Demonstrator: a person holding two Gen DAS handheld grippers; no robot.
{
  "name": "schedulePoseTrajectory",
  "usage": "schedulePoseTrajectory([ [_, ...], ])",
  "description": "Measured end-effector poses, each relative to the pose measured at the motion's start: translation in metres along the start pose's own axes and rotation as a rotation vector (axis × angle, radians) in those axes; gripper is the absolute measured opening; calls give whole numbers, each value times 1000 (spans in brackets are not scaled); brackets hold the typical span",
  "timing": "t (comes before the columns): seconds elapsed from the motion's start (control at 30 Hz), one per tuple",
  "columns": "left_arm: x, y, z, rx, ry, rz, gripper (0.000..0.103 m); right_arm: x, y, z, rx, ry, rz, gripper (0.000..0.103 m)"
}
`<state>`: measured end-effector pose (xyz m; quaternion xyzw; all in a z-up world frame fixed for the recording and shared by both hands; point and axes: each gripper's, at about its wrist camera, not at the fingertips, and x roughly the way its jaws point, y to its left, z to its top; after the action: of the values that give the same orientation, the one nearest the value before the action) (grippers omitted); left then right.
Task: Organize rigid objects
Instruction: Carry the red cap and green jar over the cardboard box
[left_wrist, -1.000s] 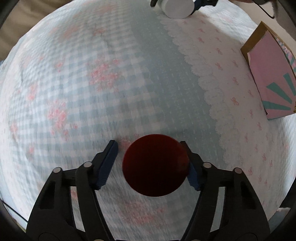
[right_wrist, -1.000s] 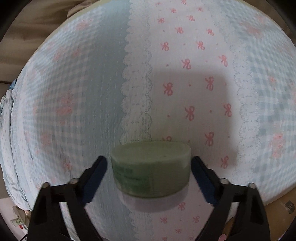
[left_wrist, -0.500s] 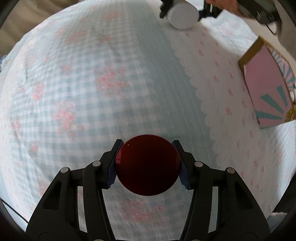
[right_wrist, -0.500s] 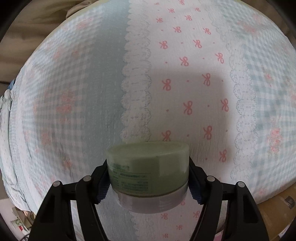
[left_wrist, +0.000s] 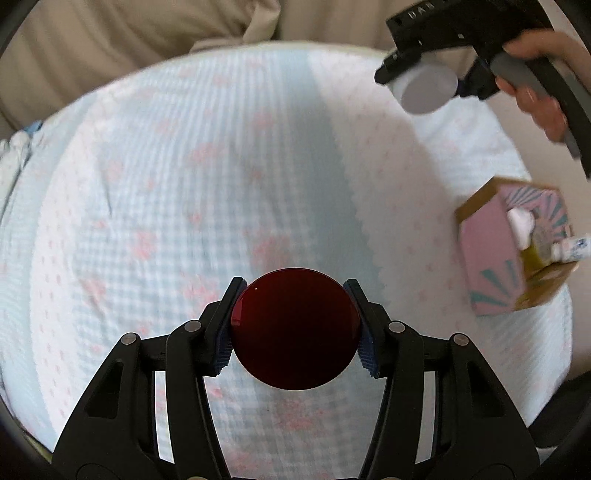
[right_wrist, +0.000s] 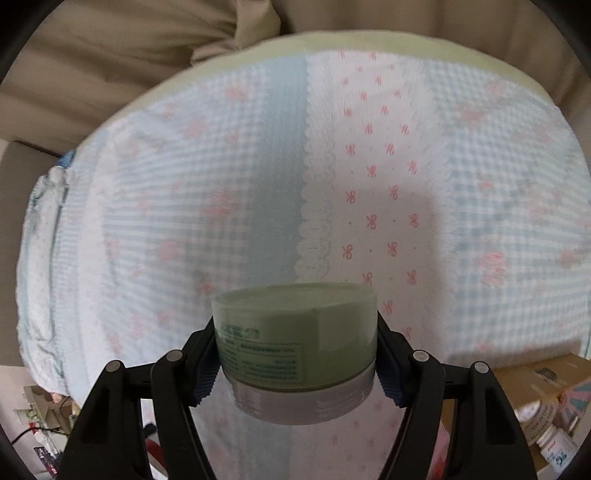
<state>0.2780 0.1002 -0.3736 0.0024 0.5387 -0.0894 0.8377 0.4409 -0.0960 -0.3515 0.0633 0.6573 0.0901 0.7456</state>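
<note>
My left gripper (left_wrist: 294, 326) is shut on a dark red round object (left_wrist: 294, 328) and holds it above the patterned bedspread (left_wrist: 166, 184). My right gripper (right_wrist: 295, 360) is shut on a pale green round jar with a white base (right_wrist: 295, 343), also lifted above the bedspread (right_wrist: 388, 166). In the left wrist view the right gripper (left_wrist: 424, 79) shows at the top right, with the jar's white underside (left_wrist: 428, 90) between its fingers. A pink box (left_wrist: 509, 251) with several small items inside sits on the bed at the right.
Beige fabric (left_wrist: 129, 40) lies beyond the far edge of the bed. In the right wrist view the pink box with white bottles (right_wrist: 550, 435) sits at the lower right. Clutter (right_wrist: 40, 424) shows on the floor at the lower left.
Both grippers closed on their objects and lifted them off the bedspread. The views have tilted up, and the beige fabric and the box's open top have come into sight.
</note>
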Motion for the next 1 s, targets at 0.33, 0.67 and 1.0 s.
schedulePoseTrajectory([
  [0.33, -93, -58, 52, 71, -99, -85, 50, -130, -29, -40, -34, -104, 13, 67],
  [0.67, -126, -157, 72, 118, -127, -198, 50, -232, -130, -100, 21, -189, -67, 67],
  [1.0, -101, -267, 65, 168, -74, -254, 50, -243, -244, -160, 127, -133, -105, 67],
])
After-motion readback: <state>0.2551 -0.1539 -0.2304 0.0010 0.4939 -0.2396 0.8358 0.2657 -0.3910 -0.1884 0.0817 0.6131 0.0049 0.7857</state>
